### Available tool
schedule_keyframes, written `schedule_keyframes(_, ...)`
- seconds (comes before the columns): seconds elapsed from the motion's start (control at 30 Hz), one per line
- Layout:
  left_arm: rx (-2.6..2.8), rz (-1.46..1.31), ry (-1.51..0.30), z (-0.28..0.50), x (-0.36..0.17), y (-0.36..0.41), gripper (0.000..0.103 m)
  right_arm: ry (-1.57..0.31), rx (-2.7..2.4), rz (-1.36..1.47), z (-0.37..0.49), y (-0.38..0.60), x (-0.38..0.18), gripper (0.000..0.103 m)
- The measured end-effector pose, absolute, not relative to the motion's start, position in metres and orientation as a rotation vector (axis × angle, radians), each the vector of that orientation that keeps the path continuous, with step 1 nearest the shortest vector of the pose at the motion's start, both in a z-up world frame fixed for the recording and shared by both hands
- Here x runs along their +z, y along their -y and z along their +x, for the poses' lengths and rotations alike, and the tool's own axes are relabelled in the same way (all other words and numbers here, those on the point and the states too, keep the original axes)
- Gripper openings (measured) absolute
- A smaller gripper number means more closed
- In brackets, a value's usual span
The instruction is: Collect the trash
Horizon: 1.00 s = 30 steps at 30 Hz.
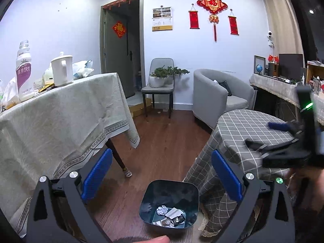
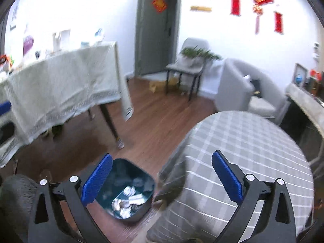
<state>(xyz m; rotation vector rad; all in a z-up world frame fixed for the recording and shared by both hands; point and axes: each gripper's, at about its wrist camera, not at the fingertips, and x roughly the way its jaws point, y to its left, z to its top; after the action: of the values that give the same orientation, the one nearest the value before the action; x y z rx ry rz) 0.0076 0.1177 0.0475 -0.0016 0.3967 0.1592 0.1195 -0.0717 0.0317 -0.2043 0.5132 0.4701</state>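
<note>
Where the wood floor (image 1: 162,137) runs open between the long draped table (image 1: 60,117) and the round checked table (image 1: 249,129), the dark trash bin (image 1: 169,202) stands just beside the checked cloth's hem, crumpled paper (image 1: 162,210) inside. Left gripper (image 1: 162,180) hangs above it, fingers spread, empty. Right gripper (image 2: 162,180), likewise spread and empty, hovers over the round table's edge.
</note>
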Motion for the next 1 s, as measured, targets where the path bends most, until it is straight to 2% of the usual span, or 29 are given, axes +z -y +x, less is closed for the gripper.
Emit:
schedule_keyframes(0.3, 0.126, -0.012, -0.381, 0.003, 0.033, -0.089, 0.1, -0.342, 0.212, -0.09, 0.057, 0.2, 0.052, 0.099)
schedule_keyframes(0.5, 0.123, -0.041, -0.386, -0.001, 0.019, -0.074, 0.1, -0.363, 0.125, -0.06, 0.019, 0.257, 0.034, 0.099)
schedule_keyframes(1.0, 0.102, -0.025, -0.407, -0.025, 0.004, -0.051, 0.1, -0.357, 0.199, -0.026, -0.022, 0.285, 0.019, 0.1)
